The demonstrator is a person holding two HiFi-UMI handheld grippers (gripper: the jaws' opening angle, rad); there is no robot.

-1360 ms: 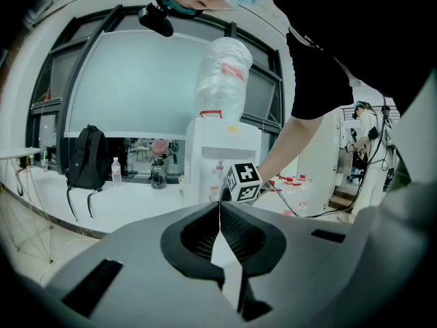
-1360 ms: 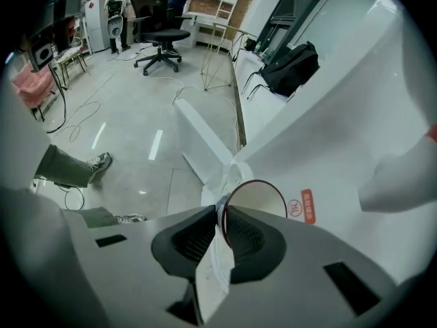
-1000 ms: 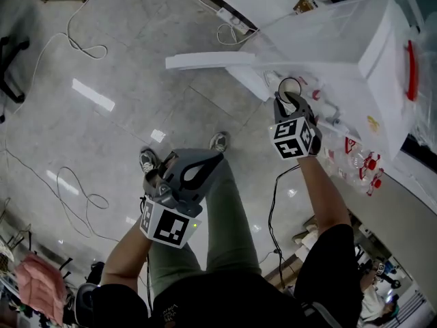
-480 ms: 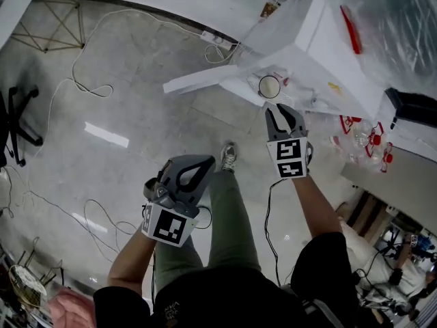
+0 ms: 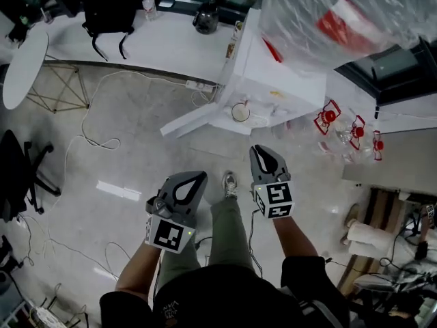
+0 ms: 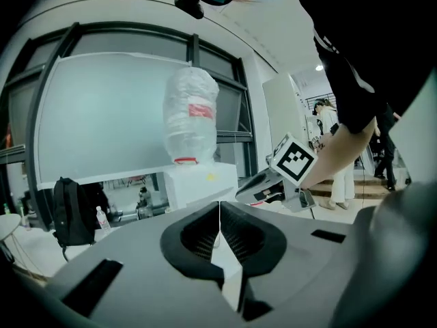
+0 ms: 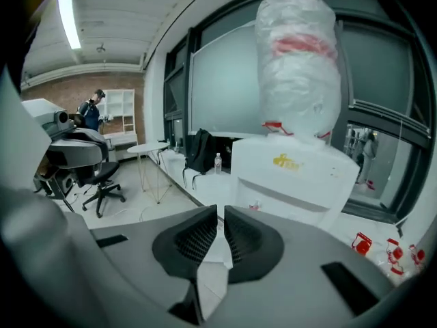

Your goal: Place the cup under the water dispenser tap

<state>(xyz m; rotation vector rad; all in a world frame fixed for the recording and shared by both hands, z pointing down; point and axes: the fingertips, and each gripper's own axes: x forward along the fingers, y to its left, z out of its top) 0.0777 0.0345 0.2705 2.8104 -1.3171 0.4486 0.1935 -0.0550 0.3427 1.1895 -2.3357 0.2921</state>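
A paper cup (image 5: 240, 112) stands on the ledge of the white water dispenser (image 5: 273, 80), below its taps, with nothing touching it. A plastic-wrapped bottle (image 5: 334, 19) tops the dispenser. My right gripper (image 5: 262, 149) hangs well back from the cup, over the floor. Its jaws are closing to a narrow gap, and nothing is between them (image 7: 220, 217). My left gripper (image 5: 196, 176) is beside it on the left, shut and empty (image 6: 219, 214). Both gripper views look at the dispenser (image 7: 293, 173) from a distance.
A white board (image 5: 188, 123) leans at the dispenser's foot. Cables (image 5: 102, 142) trail over the tiled floor. A long white table carries a black backpack (image 5: 109, 9) and a kettle (image 5: 207, 18). Red-capped items (image 5: 341, 125) lie at the right; an office chair (image 5: 17, 169) is at the left.
My right gripper let go of the cup, drew back from the dispenser and rose, and its jaws narrowed. My left gripper rose too. The cup stayed on the ledge.
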